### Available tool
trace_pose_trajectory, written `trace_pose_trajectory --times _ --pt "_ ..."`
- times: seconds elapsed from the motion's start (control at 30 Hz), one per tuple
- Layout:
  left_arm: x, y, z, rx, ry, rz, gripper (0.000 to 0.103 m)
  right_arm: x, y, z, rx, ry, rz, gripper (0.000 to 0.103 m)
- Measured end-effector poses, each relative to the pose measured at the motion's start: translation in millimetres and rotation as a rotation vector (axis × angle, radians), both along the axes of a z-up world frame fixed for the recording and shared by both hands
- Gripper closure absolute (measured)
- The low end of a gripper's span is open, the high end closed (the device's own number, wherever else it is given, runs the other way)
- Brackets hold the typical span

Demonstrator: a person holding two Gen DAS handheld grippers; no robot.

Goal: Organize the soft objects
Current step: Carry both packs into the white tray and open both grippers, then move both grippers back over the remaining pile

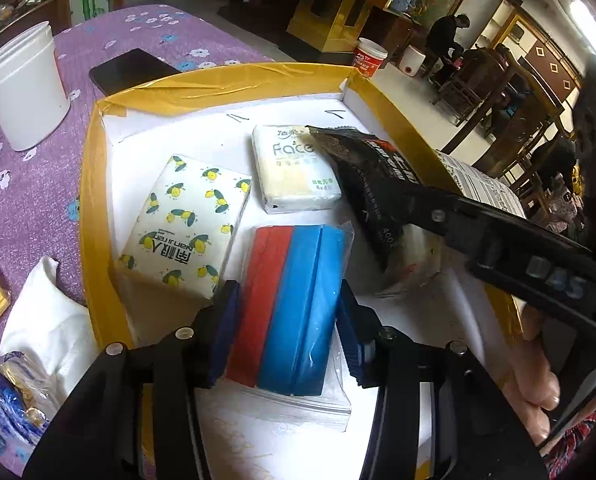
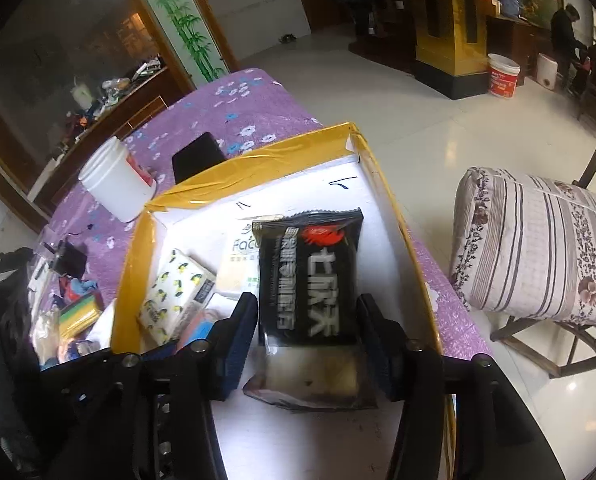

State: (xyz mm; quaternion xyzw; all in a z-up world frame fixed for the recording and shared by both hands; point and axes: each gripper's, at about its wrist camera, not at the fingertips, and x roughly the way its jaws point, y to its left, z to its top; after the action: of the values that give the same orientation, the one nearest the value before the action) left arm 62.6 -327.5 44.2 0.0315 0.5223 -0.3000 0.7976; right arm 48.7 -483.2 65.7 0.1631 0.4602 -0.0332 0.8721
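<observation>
A white box with a yellow-taped rim (image 1: 218,84) (image 2: 258,156) stands on the purple table. Inside lie a lemon-print tissue pack (image 1: 186,220) (image 2: 174,292) and a white "Face" tissue pack (image 1: 294,172) (image 2: 238,264). A bagged red-and-blue sponge pack (image 1: 294,300) rests on the box floor, and my left gripper (image 1: 288,332) is shut on it, blue pads against both long sides. A black snack packet (image 1: 370,184) (image 2: 310,272) lies in the box's right part, its far end over the "Face" pack. My right gripper (image 2: 308,344) straddles it, open, with thin gaps at the pads.
Left of the box stand a white plastic jar (image 1: 26,84) (image 2: 114,180) and a black phone (image 1: 130,70). Loose white tissue (image 1: 46,320) and a yellow-green pack (image 2: 78,312) lie at the near left. A striped cushion (image 2: 538,240) sits on a chair beyond the table's right edge.
</observation>
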Motion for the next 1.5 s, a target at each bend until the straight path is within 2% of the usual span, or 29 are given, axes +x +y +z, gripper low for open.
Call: trace_pose_trajectory --times 0.13,0.33,0.5,0.6,0.8,1.03,1.23,1.4,1.5 --pt "-5.7 0.2 7.4 0.003 -0.041 0.002 0.056 -20.9 -3.9 12.5 0.056 -0.05 -0.005 0.049" --pt "-16.7 5.4 32.1 -0.038 -0.091 -0.006 0.056 -80.0 1.0 31.3 0.162 -0.147 -0.029 0.046" --pt "-38.1 21.7 48.6 -0.051 -0.089 -0.012 0.056 -118.9 14.2 40.5 0.177 -0.197 -0.027 0.045" --pt "-61.6 41.8 57.6 -0.03 -0.135 -0.015 0.056 -135.5 29.0 46.5 0.193 -0.226 -0.006 0.045" --pt "-86.1 106.8 62.1 -0.045 -0.149 0.037 0.055 -142.2 72.6 48.9 0.205 -0.228 0.08 0.045" --pt "-100.3 207.3 51.5 -0.04 -0.172 0.18 0.054 -136.6 147.2 42.1 0.161 -0.19 0.243 0.045" --pt "-104.7 289.3 31.9 0.055 -0.217 0.318 0.053 -124.9 211.7 23.2 0.135 -0.145 0.397 0.045" --pt "-93.7 333.2 14.2 0.09 -0.199 0.426 0.053 -104.9 253.3 -6.2 0.12 -0.075 0.485 0.045" --pt "-85.9 339.2 12.8 0.087 -0.186 0.426 0.053 -95.5 263.7 -15.9 0.1 -0.061 0.507 0.045"
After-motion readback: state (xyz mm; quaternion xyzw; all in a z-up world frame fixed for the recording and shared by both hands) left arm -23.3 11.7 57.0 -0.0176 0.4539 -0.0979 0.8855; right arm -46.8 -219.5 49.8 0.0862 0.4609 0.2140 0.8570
